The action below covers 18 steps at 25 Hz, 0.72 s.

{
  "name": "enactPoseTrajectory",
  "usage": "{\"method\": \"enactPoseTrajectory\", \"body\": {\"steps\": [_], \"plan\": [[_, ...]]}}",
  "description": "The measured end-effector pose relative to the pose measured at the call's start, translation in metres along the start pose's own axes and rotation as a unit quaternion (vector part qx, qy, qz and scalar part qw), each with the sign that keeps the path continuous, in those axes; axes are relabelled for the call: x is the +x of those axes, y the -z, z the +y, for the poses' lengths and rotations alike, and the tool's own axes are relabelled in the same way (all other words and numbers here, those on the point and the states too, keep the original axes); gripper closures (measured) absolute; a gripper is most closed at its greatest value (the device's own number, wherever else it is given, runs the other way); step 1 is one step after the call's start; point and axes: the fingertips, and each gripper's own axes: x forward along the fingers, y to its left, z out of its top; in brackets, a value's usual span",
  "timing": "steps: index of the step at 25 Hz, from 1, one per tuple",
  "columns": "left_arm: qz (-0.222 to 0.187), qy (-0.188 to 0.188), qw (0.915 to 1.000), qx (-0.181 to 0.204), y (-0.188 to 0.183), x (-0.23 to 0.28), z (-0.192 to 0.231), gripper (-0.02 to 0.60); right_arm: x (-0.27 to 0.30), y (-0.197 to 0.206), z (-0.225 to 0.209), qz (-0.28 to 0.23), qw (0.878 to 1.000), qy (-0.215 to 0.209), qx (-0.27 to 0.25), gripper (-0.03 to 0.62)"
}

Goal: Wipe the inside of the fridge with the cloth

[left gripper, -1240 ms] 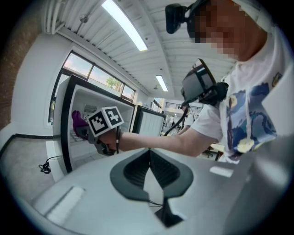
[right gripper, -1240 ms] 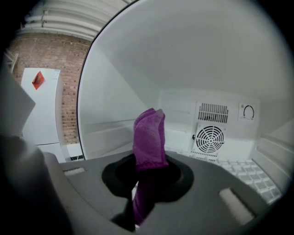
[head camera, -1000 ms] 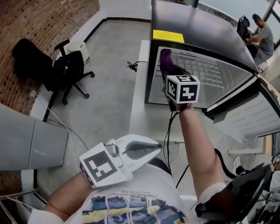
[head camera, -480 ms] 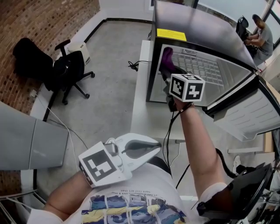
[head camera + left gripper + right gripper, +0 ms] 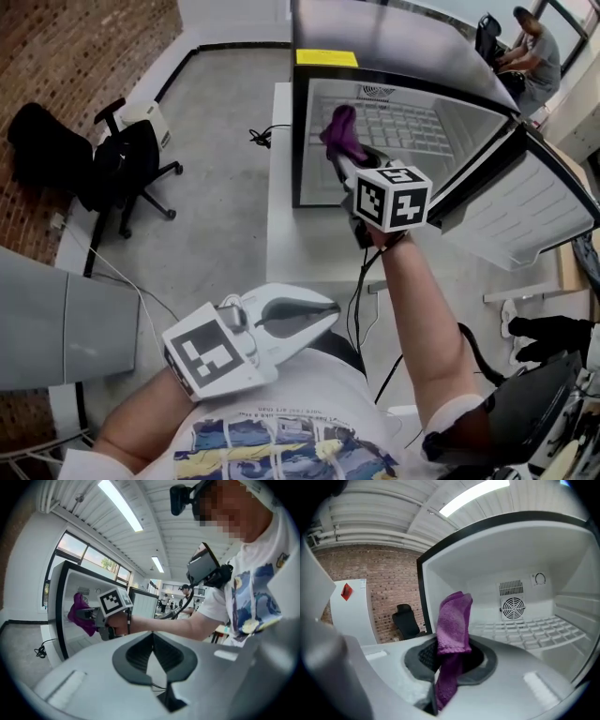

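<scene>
Right gripper (image 5: 451,660): jaws clamping on the cloth (image 5: 453,620); arm reaching forward to the open front of the fridge (image 5: 403,37).
Cloth: purple and folded, standing up out of the jaws and trailing down between them. It is hanging at the fridge's opening, near the left wall; whether it is touching the inside, cannot tell.
Left gripper (image 5: 152,651): jaws pressing together, nothing between them. It is sitting low by the person's chest, well apart from the fridge.
Fridge: standing open, door (image 5: 525,220) lying out to the right. Wire shelf (image 5: 534,632) is running across the inside; round fan (image 5: 513,607) is showing on the back wall.
Surroundings: black chair (image 5: 127,155) standing on the floor at left, near a brick wall (image 5: 84,42); a person (image 5: 530,42) sitting far behind the fridge.
</scene>
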Motion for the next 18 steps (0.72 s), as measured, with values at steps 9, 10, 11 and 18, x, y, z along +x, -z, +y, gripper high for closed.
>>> {"method": "enactPoseTrajectory", "body": {"steps": [9, 10, 11, 18], "plan": [[0.005, 0.042, 0.9991, -0.008, 0.004, 0.024, -0.013, 0.577, -0.074, 0.059, -0.06, 0.021, 0.994, 0.109, 0.021, 0.54], [0.006, 0.047, 0.9988, -0.007, 0.004, 0.027, -0.014, 0.575, -0.082, 0.066, -0.068, 0.025, 0.992, 0.122, 0.024, 0.54], [0.007, 0.052, 0.9986, -0.007, 0.004, 0.03, -0.015, 0.577, -0.089, 0.072, -0.076, 0.028, 0.99, 0.134, 0.027, 0.54], [0.013, 0.073, 0.9972, -0.008, -0.001, 0.05, -0.012, 0.575, -0.125, 0.109, -0.142, 0.046, 0.969, 0.236, 0.046, 0.54]]}}
